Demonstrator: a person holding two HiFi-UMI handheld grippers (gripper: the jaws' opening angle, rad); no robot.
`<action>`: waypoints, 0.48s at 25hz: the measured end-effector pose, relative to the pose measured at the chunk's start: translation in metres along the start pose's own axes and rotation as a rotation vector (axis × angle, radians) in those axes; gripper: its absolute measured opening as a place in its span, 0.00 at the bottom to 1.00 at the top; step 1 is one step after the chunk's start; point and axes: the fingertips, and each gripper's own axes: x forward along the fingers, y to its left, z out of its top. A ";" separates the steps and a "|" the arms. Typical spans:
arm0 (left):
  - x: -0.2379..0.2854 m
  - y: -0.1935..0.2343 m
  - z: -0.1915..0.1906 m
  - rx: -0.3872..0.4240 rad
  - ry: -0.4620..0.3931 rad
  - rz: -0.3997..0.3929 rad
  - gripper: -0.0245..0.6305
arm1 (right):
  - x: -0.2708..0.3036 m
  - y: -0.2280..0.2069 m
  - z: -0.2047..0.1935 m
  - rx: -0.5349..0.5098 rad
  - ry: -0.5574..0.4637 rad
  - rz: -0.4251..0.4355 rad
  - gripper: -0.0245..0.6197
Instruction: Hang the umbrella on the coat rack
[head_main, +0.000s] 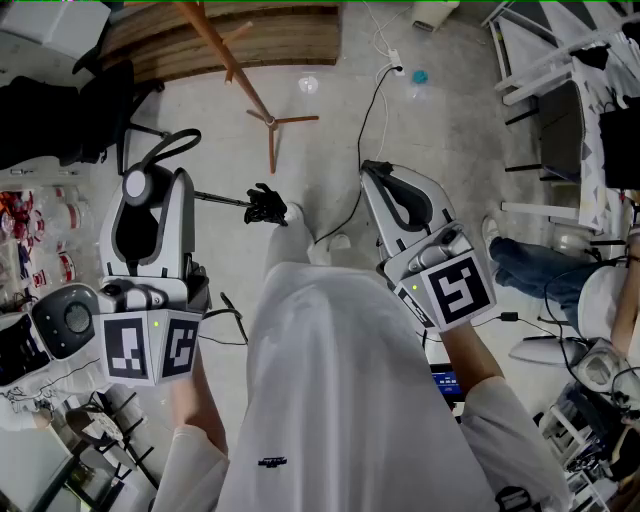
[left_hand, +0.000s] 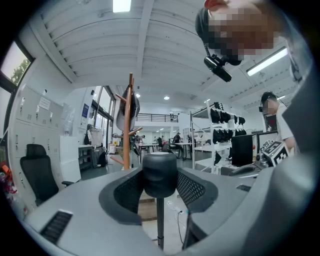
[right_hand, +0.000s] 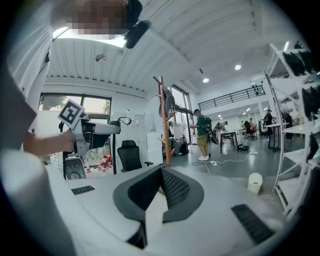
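Observation:
My left gripper (head_main: 152, 190) is shut on the umbrella's round black handle (head_main: 137, 186), with both mesh pads pressed against it (left_hand: 160, 172). The thin shaft (head_main: 220, 199) runs level towards the right and ends in a black bunched part (head_main: 266, 205). A strap loop (head_main: 170, 145) curls off the handle. The brown wooden coat rack (head_main: 230, 62) stands ahead on the floor and rises beyond the jaws (left_hand: 130, 125), some way from the umbrella. My right gripper (head_main: 385, 180) is held level beside my body, its pads meeting at the tips (right_hand: 161, 172) with nothing between them.
A black office chair (head_main: 60, 110) stands at the far left. A cable (head_main: 370, 110) trails across the floor ahead. White racks (head_main: 560, 60) and equipment crowd the right. A person in a green shirt (right_hand: 201, 135) stands beyond the rack, and a white container (right_hand: 255, 182) sits on the floor.

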 end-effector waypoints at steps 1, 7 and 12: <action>-0.013 -0.001 -0.003 -0.007 0.000 0.013 0.36 | -0.008 0.007 0.000 0.002 -0.003 0.000 0.05; -0.075 -0.007 -0.032 -0.056 0.045 0.043 0.37 | -0.039 0.039 0.003 0.006 -0.013 -0.001 0.05; -0.100 -0.022 -0.063 -0.078 0.085 0.013 0.37 | -0.037 0.053 -0.001 0.059 -0.023 -0.004 0.05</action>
